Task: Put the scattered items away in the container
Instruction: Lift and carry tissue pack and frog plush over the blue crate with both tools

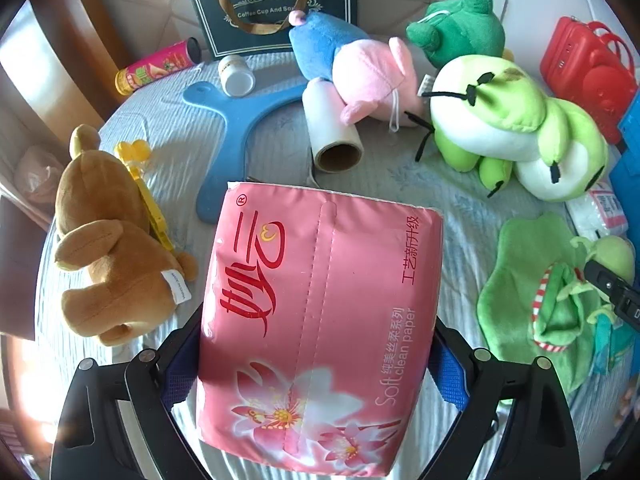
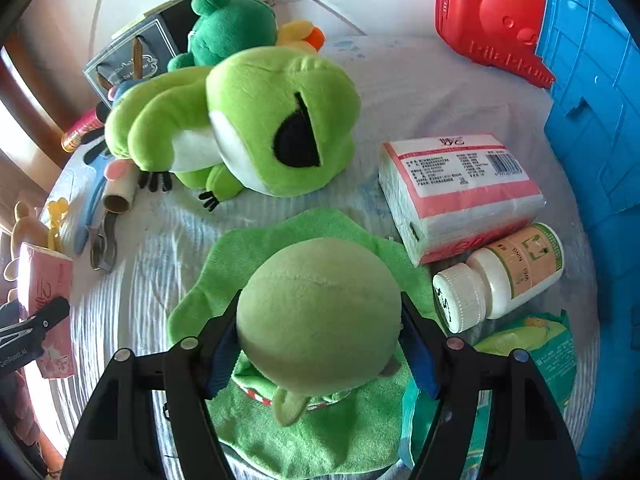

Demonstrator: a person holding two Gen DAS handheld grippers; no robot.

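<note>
gripping the pink tissue pack (image 1: 320,320) in the left gripper (image 1: 316,360), right gripper (image 2: 320,344) clamping the frog doll's head (image 2: 320,312); blue container (image 2: 592,120) lying nearer the right.

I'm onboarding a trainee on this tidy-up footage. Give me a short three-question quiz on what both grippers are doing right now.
1. True or false: the left gripper is clamped on a brown teddy bear.
2. What does the right gripper have between its fingers? A) white pill bottle B) round head of the green plush hand towel C) red toy case
3. Fill in: beside the white-and-pink tissue pack lies a white ____ on its side.

Key
1. False: it holds the pink tissue pack; the brown teddy bear lies on the bed.
2. B, the plush towel head.
3. pill bottle.
</note>
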